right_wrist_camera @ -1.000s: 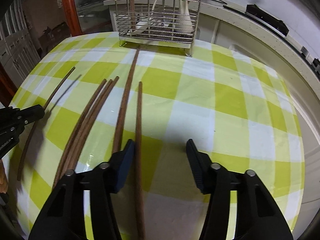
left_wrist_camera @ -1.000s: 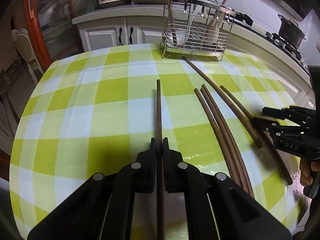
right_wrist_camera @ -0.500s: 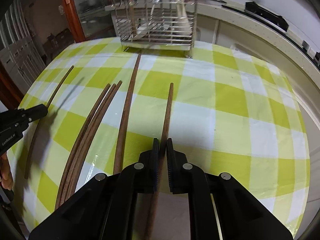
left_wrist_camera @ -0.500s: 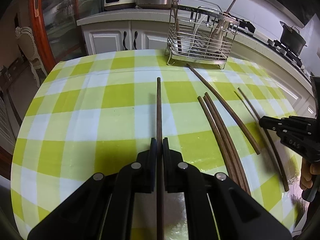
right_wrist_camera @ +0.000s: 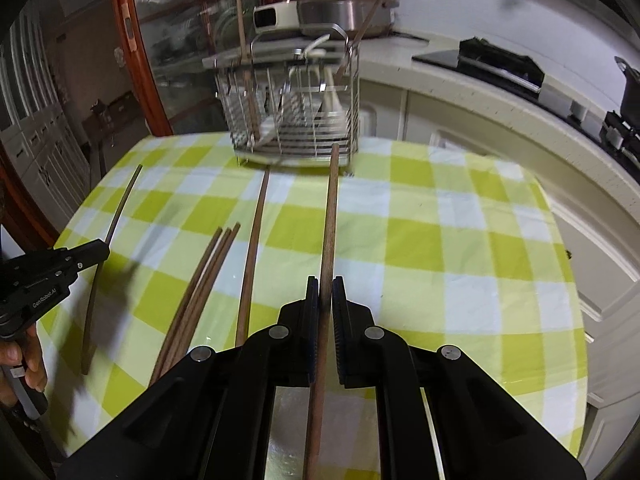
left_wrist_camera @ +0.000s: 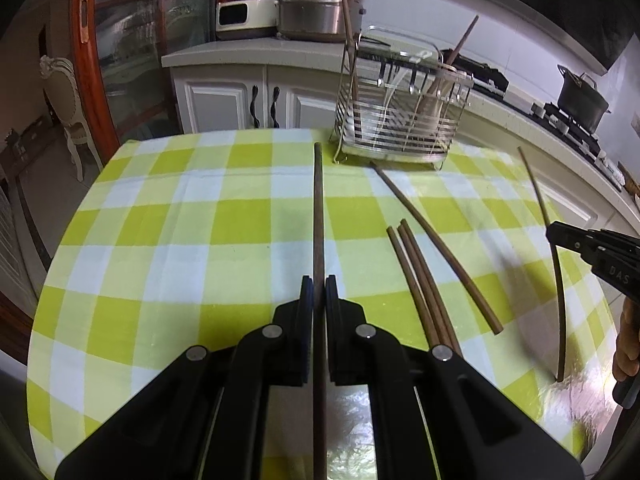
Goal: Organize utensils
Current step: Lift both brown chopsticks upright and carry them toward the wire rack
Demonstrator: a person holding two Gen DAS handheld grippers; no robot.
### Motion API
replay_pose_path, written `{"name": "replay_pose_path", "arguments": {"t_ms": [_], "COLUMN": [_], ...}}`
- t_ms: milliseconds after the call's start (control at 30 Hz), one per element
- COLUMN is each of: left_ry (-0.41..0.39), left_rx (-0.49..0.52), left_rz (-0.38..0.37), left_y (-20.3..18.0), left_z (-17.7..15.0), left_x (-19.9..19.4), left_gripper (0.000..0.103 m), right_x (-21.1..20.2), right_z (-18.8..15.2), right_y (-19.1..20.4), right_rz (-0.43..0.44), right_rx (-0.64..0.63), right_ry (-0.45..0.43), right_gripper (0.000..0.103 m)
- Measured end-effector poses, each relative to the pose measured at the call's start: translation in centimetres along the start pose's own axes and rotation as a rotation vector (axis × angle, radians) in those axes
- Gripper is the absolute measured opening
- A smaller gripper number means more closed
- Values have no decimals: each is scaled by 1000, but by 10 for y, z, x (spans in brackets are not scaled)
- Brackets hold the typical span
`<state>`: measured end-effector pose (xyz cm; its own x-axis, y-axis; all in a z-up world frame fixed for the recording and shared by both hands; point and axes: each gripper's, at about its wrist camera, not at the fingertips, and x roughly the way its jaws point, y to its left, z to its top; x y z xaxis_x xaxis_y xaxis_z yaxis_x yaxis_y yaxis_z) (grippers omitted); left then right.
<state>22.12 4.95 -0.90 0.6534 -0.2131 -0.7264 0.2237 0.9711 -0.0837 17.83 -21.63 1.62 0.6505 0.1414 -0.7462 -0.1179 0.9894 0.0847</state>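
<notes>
My left gripper (left_wrist_camera: 319,284) is shut on a brown chopstick (left_wrist_camera: 318,216) and holds it above the checked table, pointing at the wire utensil rack (left_wrist_camera: 396,128). My right gripper (right_wrist_camera: 326,286) is shut on another brown chopstick (right_wrist_camera: 330,220), lifted and pointing at the rack (right_wrist_camera: 296,120). In the left wrist view the right gripper (left_wrist_camera: 560,236) shows at the right edge with its chopstick (left_wrist_camera: 548,232). In the right wrist view the left gripper (right_wrist_camera: 100,249) shows at the left edge with its chopstick (right_wrist_camera: 108,248). Three chopsticks (left_wrist_camera: 420,284) lie together on the cloth, one more (left_wrist_camera: 432,240) beside them.
The round table (left_wrist_camera: 160,224) has a green-and-white checked cloth. The rack stands at its far edge and holds white spoons and upright chopsticks. Behind it are white cabinets (left_wrist_camera: 224,100), a counter with a rice cooker (left_wrist_camera: 320,8), and a stove with a pot (left_wrist_camera: 580,96).
My right gripper shut on a chopstick on the cloth and lifted it towards the rack. My left gripper rose with its chopstick, and the rack appears nearer in both views.
</notes>
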Motion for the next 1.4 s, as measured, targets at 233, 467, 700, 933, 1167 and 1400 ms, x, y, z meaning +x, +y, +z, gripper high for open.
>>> {"name": "replay_pose_path", "arguments": {"t_ms": [233, 467, 700, 933, 1167, 1400], "left_ry": [-52, -92, -126, -161, -195, -199], "left_rx": [-3, -2, -3, -2, -10, 1], "left_rz": [1, 4, 8, 11, 13, 7], "left_y": [-4, -8, -13, -15, -16, -20], "left_z": [12, 20, 25, 29, 32, 35], "left_x": [-18, -33, -47, -59, -68, -67], "left_gripper": [6, 6, 6, 6, 6, 6], "right_x": [-22, -38, -54, -63, -68, -68], "right_z": [10, 15, 19, 20, 21, 21], "right_y": [-4, -7, -11, -13, -12, -13], "right_rz": [-15, -30, -41, -44, -50, -56], "right_rx": [11, 14, 24, 28, 30, 37], "right_ry": [-55, -97, -134, -156, -172, -177], "right_gripper": [9, 9, 9, 9, 9, 9]}}
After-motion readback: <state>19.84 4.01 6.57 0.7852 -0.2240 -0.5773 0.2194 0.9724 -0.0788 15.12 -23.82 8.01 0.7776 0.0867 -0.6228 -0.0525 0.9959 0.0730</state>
